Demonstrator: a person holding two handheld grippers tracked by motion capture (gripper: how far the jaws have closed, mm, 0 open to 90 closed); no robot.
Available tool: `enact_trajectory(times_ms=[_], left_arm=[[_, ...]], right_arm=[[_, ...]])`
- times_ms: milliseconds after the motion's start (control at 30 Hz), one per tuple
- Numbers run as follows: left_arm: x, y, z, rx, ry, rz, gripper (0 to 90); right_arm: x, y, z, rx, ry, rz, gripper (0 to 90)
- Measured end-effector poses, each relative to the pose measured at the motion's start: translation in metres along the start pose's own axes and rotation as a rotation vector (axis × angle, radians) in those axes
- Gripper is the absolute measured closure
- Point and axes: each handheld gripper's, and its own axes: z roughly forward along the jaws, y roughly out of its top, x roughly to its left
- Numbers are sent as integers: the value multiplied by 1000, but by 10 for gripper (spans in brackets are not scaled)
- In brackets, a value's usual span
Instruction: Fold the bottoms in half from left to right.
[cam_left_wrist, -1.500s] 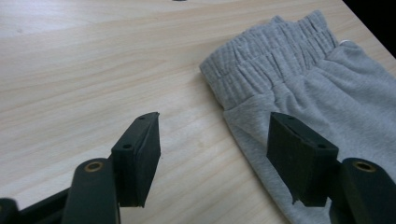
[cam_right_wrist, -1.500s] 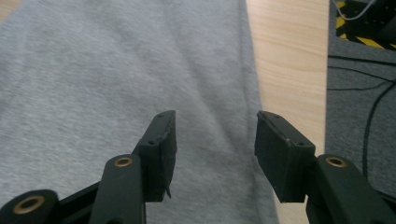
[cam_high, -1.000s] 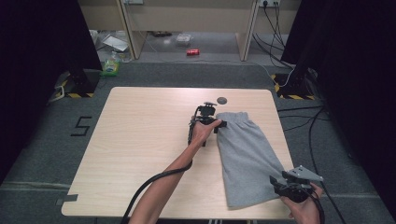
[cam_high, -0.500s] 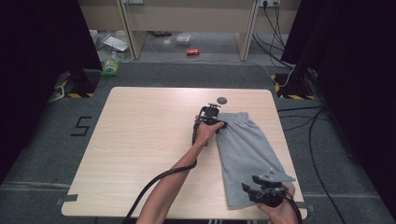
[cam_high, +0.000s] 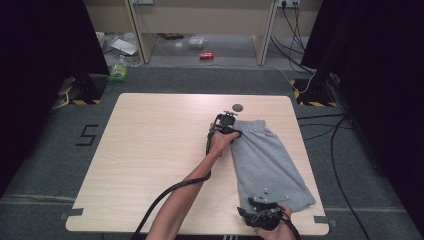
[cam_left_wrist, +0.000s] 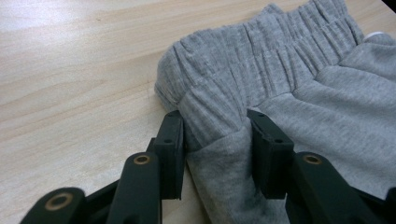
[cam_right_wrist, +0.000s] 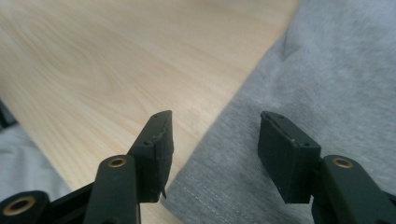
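Observation:
Grey shorts (cam_high: 267, 160) lie flat on the right half of the wooden table (cam_high: 160, 150), waistband at the far end. My left gripper (cam_high: 233, 133) sits at the waistband's left corner. In the left gripper view its jaws have just been closing, and a bunched fold of the shorts (cam_left_wrist: 280, 70) is now pinched in the left gripper (cam_left_wrist: 215, 135). My right gripper (cam_high: 252, 210) is at the near hem by the table's front edge. In the right gripper view the right gripper (cam_right_wrist: 215, 140) stands open astride the hem of the shorts (cam_right_wrist: 327, 70), its pads clear of the cloth.
A small dark disc (cam_high: 237, 107) lies on the table just beyond the waistband. The left gripper's cable trails along the forearm to the front edge. On the floor beyond are a red can (cam_high: 206, 56), a green bottle (cam_high: 119, 70) and cables (cam_high: 320, 130).
My right gripper has moved left along the front edge, from the table's right corner to the shorts' near hem. The left gripper stayed at the waistband and its jaws narrowed onto the fold.

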Motion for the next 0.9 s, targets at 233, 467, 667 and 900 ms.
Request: enact_trajectory(times_ms=[233, 467, 667, 900], left_arm=[[0, 0, 0, 4, -1, 7, 607], [3, 2, -3, 9, -5, 24, 646], [13, 2, -9, 16, 8, 35, 659], [34, -1, -21, 24, 23, 34, 663]], right_arm=[[-1, 1, 6, 25, -21, -46, 835], [1, 5, 11, 18, 14, -70, 881], [11, 15, 22, 9, 58, -93, 881], [29, 34, 40, 10, 110, -129, 881]])
